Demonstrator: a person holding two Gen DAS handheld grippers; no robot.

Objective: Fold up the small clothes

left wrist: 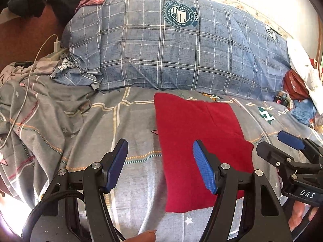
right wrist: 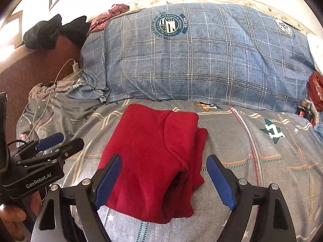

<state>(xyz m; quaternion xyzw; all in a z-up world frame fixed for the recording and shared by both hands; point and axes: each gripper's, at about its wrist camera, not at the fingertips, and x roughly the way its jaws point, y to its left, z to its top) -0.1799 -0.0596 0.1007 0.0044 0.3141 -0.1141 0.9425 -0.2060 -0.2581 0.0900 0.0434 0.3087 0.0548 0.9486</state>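
While both grippers hang above the bed, a red garment [right wrist: 153,161] is seen lying folded on the grey patterned bedsheet [right wrist: 262,161], in the lower centre of the right wrist view and right of centre in the left wrist view. The left gripper [left wrist: 160,165] is held with its jaws apart, nothing between them — its right pad sits over the garment's left edge in the picture. The right gripper [right wrist: 163,181] is likewise spread wide, the cloth showing below the gap but not pinched by either pad. A blue checked quilt [right wrist: 201,60] is bunched across the upper half of both views, and a white charging cable [left wrist: 30,80] trails at the left. The fold looks uneven at its lower right, where loose layers stick out; if it is nudged or lifted by one edge, it could probably be pulled open.
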